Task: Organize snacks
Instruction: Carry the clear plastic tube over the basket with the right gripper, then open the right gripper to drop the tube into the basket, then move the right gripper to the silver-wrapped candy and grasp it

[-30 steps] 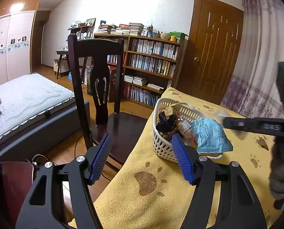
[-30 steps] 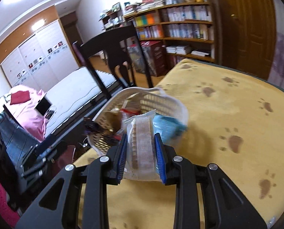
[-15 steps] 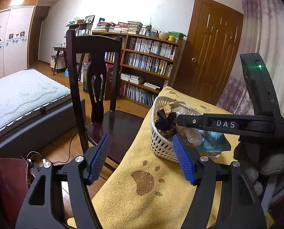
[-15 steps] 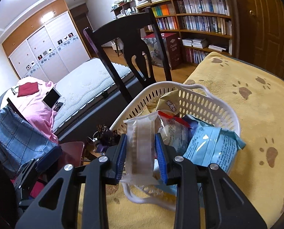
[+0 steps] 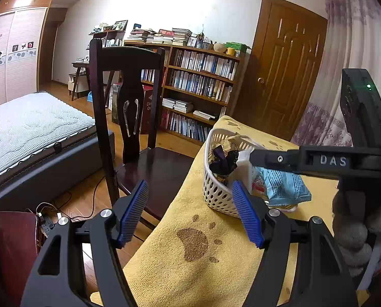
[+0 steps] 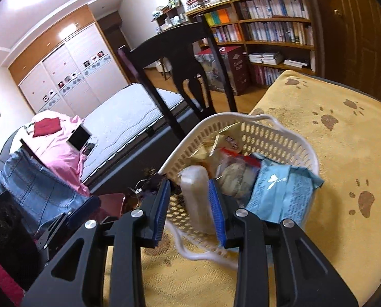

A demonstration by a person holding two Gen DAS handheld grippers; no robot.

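Observation:
A white perforated basket (image 6: 267,138) with several snack packets stands on the yellow paw-print cloth (image 6: 339,168). My right gripper (image 6: 189,186) is over its near rim, slightly open. A clear packet of pale snacks (image 6: 194,199) sits blurred between the pads, with a gap on its left side. A light blue packet (image 6: 282,194) lies across the basket's right rim. In the left wrist view the basket (image 5: 216,194) is ahead to the right, with one finger (image 5: 280,158) of the right gripper above it. My left gripper (image 5: 190,192) hangs open and empty near the table's left edge.
A dark wooden chair (image 5: 129,102) stands close against the table's left side. Beyond it are a bed (image 5: 36,128), a bookshelf (image 5: 200,89) and a door (image 5: 287,71). A gloved hand (image 5: 354,220) holds the right gripper at the right edge.
My right gripper carried the clear packet forward over the basket, and its pads have now parted slightly around it. The left gripper stayed open and barely moved.

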